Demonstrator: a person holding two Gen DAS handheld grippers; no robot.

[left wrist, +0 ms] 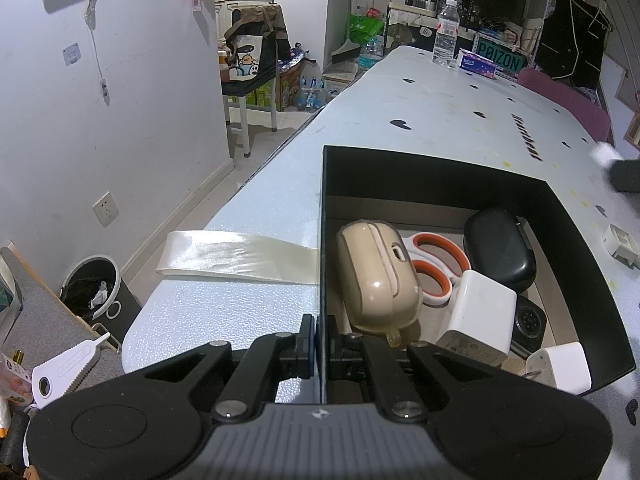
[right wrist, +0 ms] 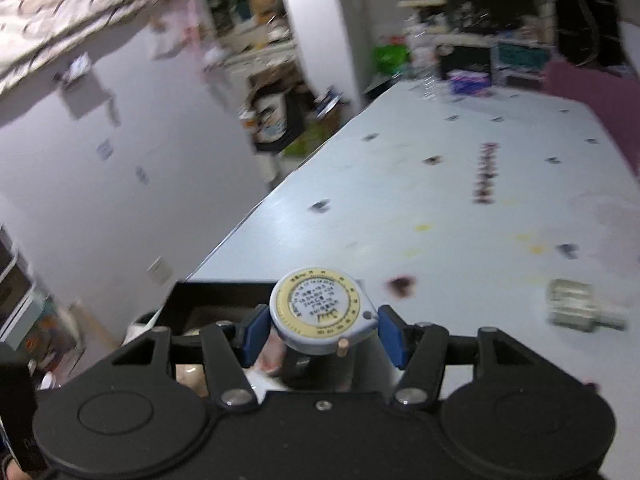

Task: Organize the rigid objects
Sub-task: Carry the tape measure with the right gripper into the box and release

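Left wrist view: left gripper (left wrist: 319,344) is pinched tight on the near left wall of the black box (left wrist: 436,172), one finger inside and one outside, steadying it on the table (left wrist: 440,96). Inside the box: beige earbud case (left wrist: 378,280), scissors (left wrist: 438,264) partly under it, black pouch (left wrist: 500,248) toward the far right corner, white charger (left wrist: 480,316) in front of the pouch, a second white plug (left wrist: 560,366) at the near right wall. Box is crowded (little bare floor left). A white adapter (left wrist: 622,246) sits on the table just right of the box.

Right wrist view: blurred. Right gripper (right wrist: 322,330) pinches a round tape measure (right wrist: 322,312) by its sides, at the box's far right edge. Risks, as I judge: the round smooth case could slip or spin out of the pads during a fast swing; dropped on the pile, it may bounce off the charger and over the box wall; a bump could tug the box if the left grip lets go.
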